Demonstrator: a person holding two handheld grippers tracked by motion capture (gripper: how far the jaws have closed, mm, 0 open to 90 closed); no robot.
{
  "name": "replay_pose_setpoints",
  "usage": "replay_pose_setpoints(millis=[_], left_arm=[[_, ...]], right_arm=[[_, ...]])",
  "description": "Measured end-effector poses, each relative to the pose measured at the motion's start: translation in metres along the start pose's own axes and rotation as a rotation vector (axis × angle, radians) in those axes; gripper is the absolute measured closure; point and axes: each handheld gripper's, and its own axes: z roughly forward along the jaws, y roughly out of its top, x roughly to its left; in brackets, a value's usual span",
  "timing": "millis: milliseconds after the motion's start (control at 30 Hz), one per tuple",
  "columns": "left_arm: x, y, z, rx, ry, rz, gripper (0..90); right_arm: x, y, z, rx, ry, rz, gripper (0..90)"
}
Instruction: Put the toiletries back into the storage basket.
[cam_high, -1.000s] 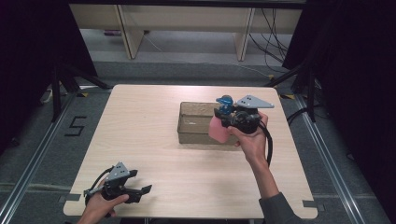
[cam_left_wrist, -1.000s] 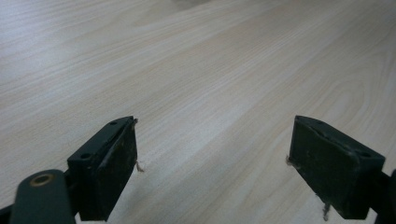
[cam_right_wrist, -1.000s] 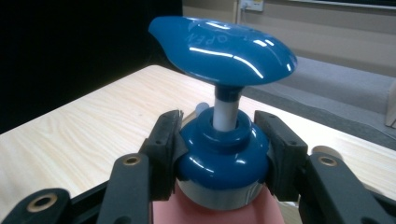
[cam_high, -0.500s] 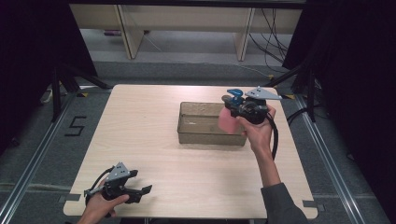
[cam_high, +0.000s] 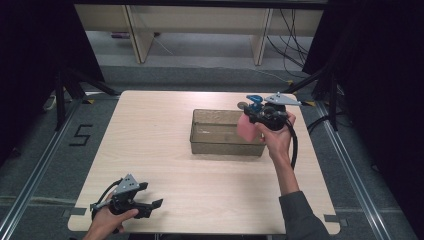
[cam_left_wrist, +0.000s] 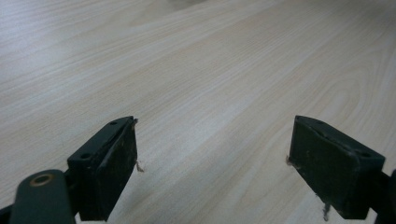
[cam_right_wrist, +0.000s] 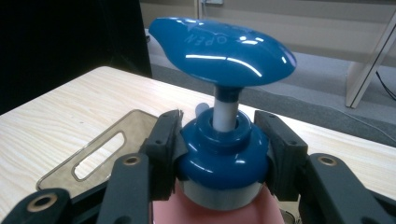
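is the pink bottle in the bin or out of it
Out: the right hand-held gripper holds the pump bottle by its blue collar, lifted at the bin's right end.

One table (cam_high: 165, 150) is in play, and on it sits a single clear bin (cam_high: 220, 135). There is one pink pump bottle (cam_high: 246, 127), topped by one blue pump head (cam_right_wrist: 222, 49). Two grippers are out there, the left gripper (cam_high: 145, 205) and the right gripper (cam_high: 252, 114), each with two black jaws, and two hands are holding them, one apiece.
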Motion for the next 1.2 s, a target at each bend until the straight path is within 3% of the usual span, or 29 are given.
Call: replay_pose_setpoints(millis=[67, 100, 200, 233, 300, 400, 433, 533, 567, 600, 667, 900, 933, 967, 1000, 1067, 1200], left_arm=[[0.0, 0.001, 0.0, 0.007, -0.002, 0.0, 14.7], [0.0, 0.0, 0.0, 0.001, -0.001, -0.001, 14.7], [0.0, 0.001, 0.0, 0.008, -0.002, 0.0, 14.7], [0.0, 0.001, -0.001, 0.008, -0.002, 0.001, 14.7], [-0.001, 0.001, 0.0, -0.005, 0.001, -0.005, 14.7], [-0.001, 0.001, 0.0, -0.003, 0.0, -0.004, 14.7], [-0.001, 0.001, 0.0, 0.0, 0.0, -0.003, 14.7], [-0.001, 0.001, 0.0, 0.007, -0.004, 0.002, 14.7], [-0.001, 0.001, 0.0, 0.007, -0.004, 0.001, 14.7], [-0.001, 0.001, -0.001, 0.009, 0.003, -0.004, 14.7], [-0.001, 0.001, -0.001, 0.003, 0.002, -0.003, 14.7], [-0.001, 0.002, -0.002, 0.02, 0.002, 0.002, 14.7], [-0.001, 0.002, -0.002, 0.017, 0.002, -0.001, 14.7], [-0.001, 0.002, -0.002, 0.015, 0.004, 0.001, 14.7], [-0.001, 0.002, -0.002, 0.014, 0.003, 0.0, 14.7], [-0.001, 0.002, -0.002, 0.015, -0.001, -0.001, 14.7], [-0.001, 0.002, -0.002, 0.015, -0.001, -0.001, 14.7]], right_arm=[[-0.001, -0.001, 0.003, 0.005, -0.002, -0.003, 53.2], [-0.004, -0.002, 0.004, 0.002, -0.008, -0.029, 53.2], [-0.004, -0.006, 0.007, 0.023, -0.003, 0.003, 53.2], [-0.006, -0.007, 0.009, 0.02, 0.0, -0.017, 53.2], [-0.006, -0.01, 0.01, 0.034, -0.002, 0.005, 53.2], [-0.009, -0.013, 0.013, 0.04, -0.014, -0.013, 53.2], [-0.008, -0.014, 0.013, 0.054, -0.019, 0.016, 53.2], [-0.012, -0.017, 0.016, 0.055, -0.014, -0.012, 53.2], [-0.011, -0.019, 0.017, 0.057, -0.01, 0.014, 53.2], [-0.013, -0.019, 0.017, 0.051, -0.015, -0.01, 53.2], [-0.011, -0.021, 0.018, 0.064, -0.009, 0.032, 53.2], [-0.013, -0.026, 0.023, 0.076, -0.017, -0.005, 53.2], [-0.011, -0.028, 0.023, 0.082, -0.021, 0.025, 53.2], [-0.011, -0.028, 0.023, 0.082, -0.021, 0.025, 53.2], [-0.014, -0.029, 0.025, 0.073, -0.021, -0.007, 53.2], [-0.012, -0.03, 0.024, 0.095, -0.02, 0.033, 53.2], [-0.014, -0.032, 0.026, 0.095, -0.02, -0.006, 53.2]])
